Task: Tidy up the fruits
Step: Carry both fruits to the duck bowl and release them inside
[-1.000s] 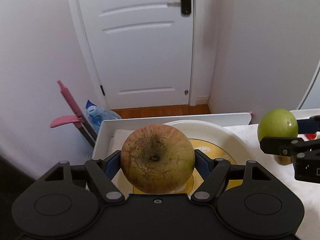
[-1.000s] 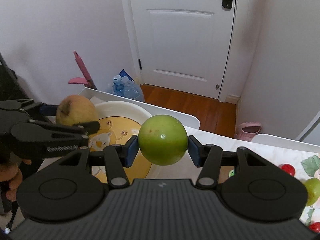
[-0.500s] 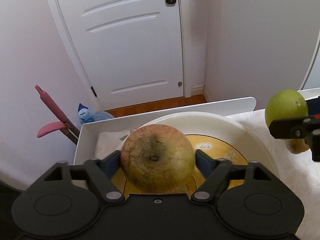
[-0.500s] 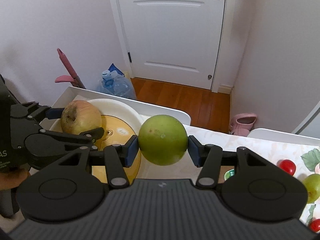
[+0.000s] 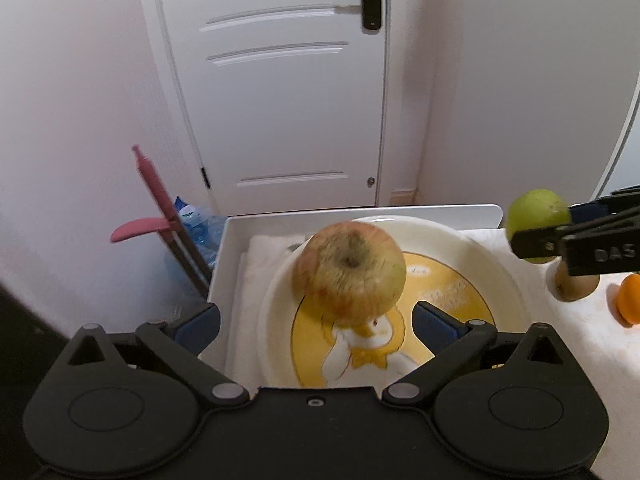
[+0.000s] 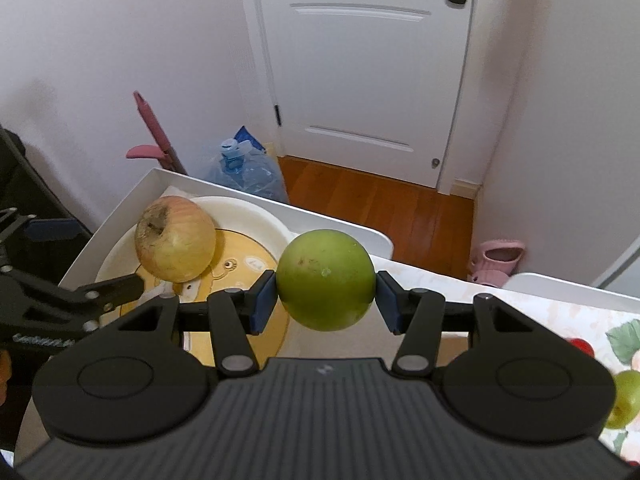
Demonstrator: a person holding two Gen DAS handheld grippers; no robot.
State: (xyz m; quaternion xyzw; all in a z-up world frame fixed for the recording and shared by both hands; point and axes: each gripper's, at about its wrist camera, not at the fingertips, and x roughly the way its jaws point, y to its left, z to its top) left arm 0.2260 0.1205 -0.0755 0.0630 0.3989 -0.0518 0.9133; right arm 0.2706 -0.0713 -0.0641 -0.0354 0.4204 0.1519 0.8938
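1. a small white-walled room with a white panelled door (image 5: pixel 288 92) straight ahead of both tongs, a strip of wooden floor (image 6: pixel 384 208) at its foot, and a pink-handled dustpan set (image 5: pixel 156 208) leaning on the wall beyond the left tongs' left finger.
2. a white tray (image 5: pixel 228 248) lies under and ahead of the left tongs; the table's fruit-printed cloth (image 6: pixel 576 320) spreads out below the right tongs' right finger.
3. a cream plate with a yellow cartoon centre (image 5: pixel 492 272) sits in the tray, directly below the left tongs' gap.
4. left tongs (image 5: pixel 316 322): jaws are opening, spread wide, blue pads clear of any fruit.
5. right tongs (image 6: pixel 326 298): clamped on a green apple (image 6: pixel 326 280), both pads pressing its sides, held above the table edge just right of the plate.
6. a russet yellow-red apple (image 5: pixel 348 274), blurred, is on or just over the plate, ahead of the left tongs' open gap and free of both pads; whether it rests there i cannot tell.
7. beyond the right tongs, on the cloth: a brown fruit, perhaps a kiwi (image 5: pixel 576 286), and an orange fruit (image 5: pixel 628 298) at the frame edge.
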